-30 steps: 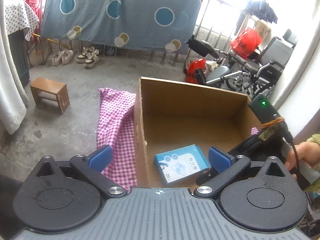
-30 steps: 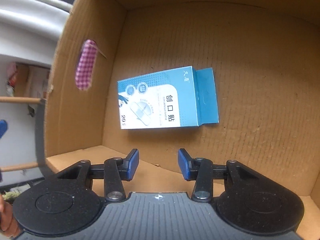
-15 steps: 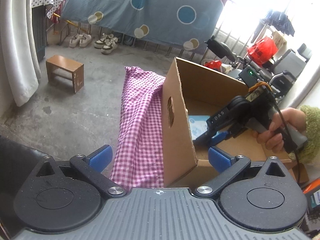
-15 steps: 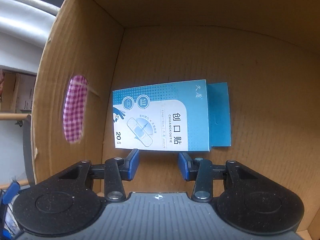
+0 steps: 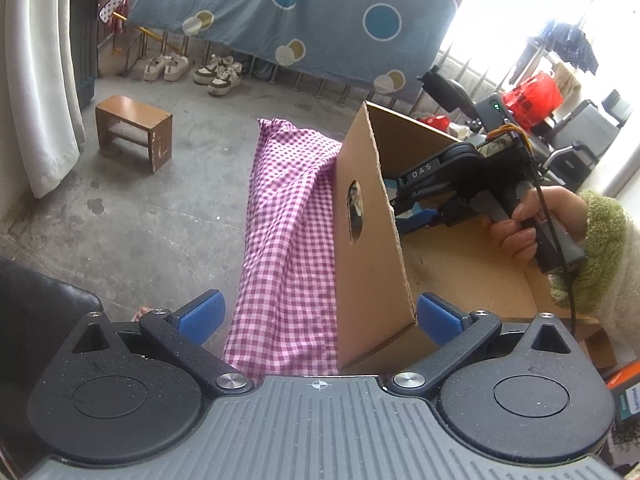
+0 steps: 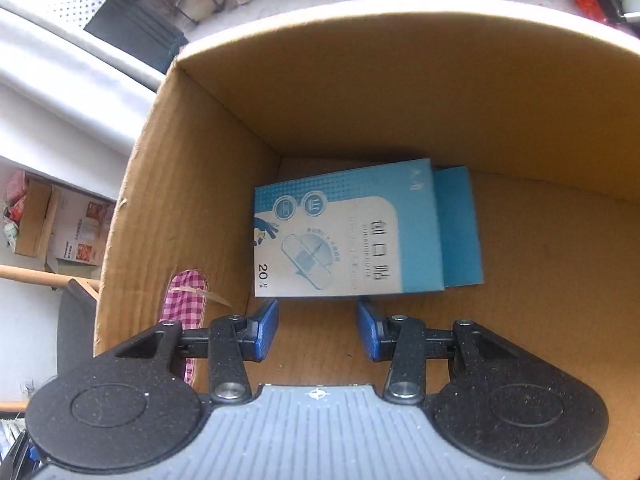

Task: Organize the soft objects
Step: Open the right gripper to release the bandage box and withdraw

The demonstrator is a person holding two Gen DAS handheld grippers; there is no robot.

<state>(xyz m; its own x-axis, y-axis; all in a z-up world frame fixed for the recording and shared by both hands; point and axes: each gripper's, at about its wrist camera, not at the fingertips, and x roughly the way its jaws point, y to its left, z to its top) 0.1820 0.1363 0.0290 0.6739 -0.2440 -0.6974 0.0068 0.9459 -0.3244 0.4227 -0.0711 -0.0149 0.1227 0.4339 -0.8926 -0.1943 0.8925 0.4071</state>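
My right tongs (image 6: 318, 326) hang parted and empty just short of the lone plaster pack (image 6: 344, 232) on the box (image 6: 400, 92) floor, so little is packed, while only the left view, its tongs (image 5: 318, 316) wide apart, shows the checked cloth (image 5: 288, 216) outside beyond them.

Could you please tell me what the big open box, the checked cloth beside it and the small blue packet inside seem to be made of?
Big box: corrugated cardboard, matte brown, fluted ribs on its walls and raw cut edges.
Checked cloth: soft woven fabric, probably cotton, draping in folds.
Small blue packet: thin printed paperboard, smooth, slightly glossy, with a tuck flap.
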